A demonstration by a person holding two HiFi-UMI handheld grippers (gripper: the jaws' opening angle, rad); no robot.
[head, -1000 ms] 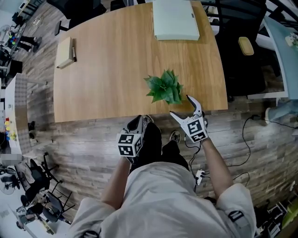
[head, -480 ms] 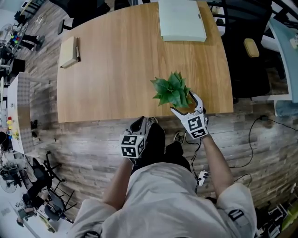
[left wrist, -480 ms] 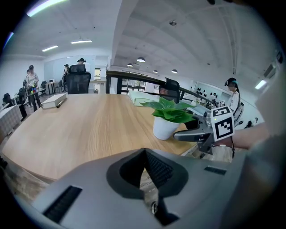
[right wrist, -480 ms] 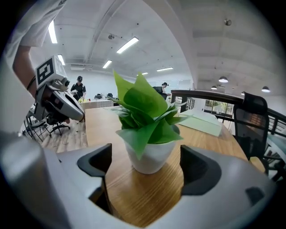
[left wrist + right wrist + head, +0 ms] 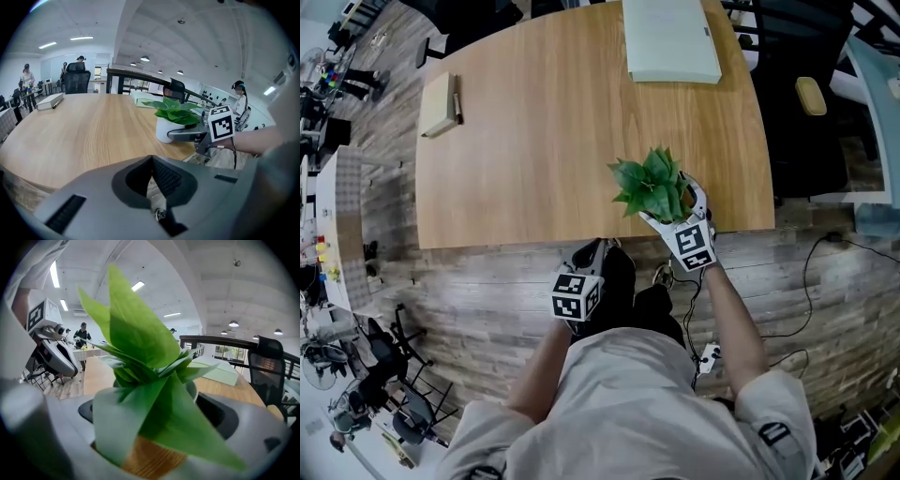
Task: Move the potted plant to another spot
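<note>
A small potted plant [image 5: 652, 183] with green leaves and a white pot [image 5: 165, 130] stands near the front edge of the wooden table [image 5: 534, 141], toward its right end. My right gripper [image 5: 667, 199] is open. Its jaws have just been opening, and they now reach along both sides of the pot. In the right gripper view the leaves [image 5: 140, 357] fill the space between the jaws. I see no pad pressing on the pot. My left gripper [image 5: 586, 255] hangs shut over the floor just in front of the table edge, holding nothing.
A pale green flat pad [image 5: 670, 42] lies at the table's far edge. A tan notebook [image 5: 439, 103] with a pen lies at the far left. A black chair [image 5: 806, 122] stands to the right of the table. Cables [image 5: 806, 281] trail on the floor. People stand in the background.
My right gripper has moved forward from the table edge until its jaws straddle the pot, and the jaws have spread wider. The left gripper has hardly moved.
</note>
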